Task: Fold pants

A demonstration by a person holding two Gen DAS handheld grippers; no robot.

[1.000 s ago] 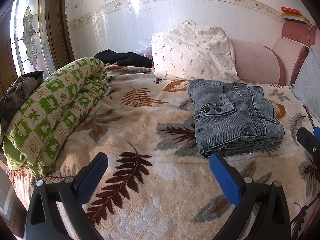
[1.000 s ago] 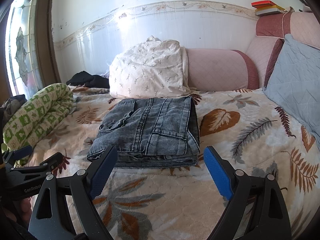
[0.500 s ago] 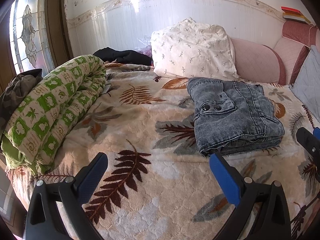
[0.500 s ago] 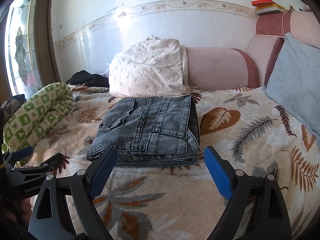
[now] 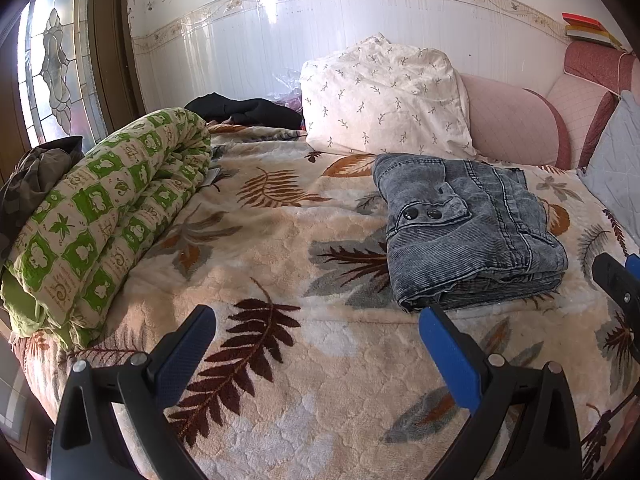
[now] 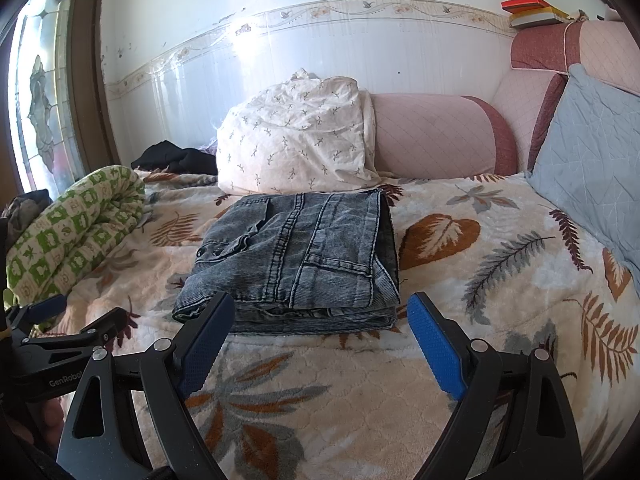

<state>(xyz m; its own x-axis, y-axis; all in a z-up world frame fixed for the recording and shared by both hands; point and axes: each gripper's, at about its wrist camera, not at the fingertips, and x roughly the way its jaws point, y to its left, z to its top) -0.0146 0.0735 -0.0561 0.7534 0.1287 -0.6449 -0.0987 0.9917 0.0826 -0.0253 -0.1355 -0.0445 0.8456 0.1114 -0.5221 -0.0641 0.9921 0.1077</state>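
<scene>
Lying folded on leaf-print blanket (image 6: pixel 460 360): grey pants (image 6: pixel 296 256); hovering nearby, spread wide and gripping nothing: left gripper (image 5: pixel 316 344), right gripper (image 6: pixel 320 332).

"GenRobo" — cut off — on left claw (image 6: pixel 60 312).

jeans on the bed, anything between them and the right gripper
Nothing visible. The folded jeans lie just beyond the open right gripper, with only bare leaf-print blanket between. The white pillow sits behind them.
</scene>
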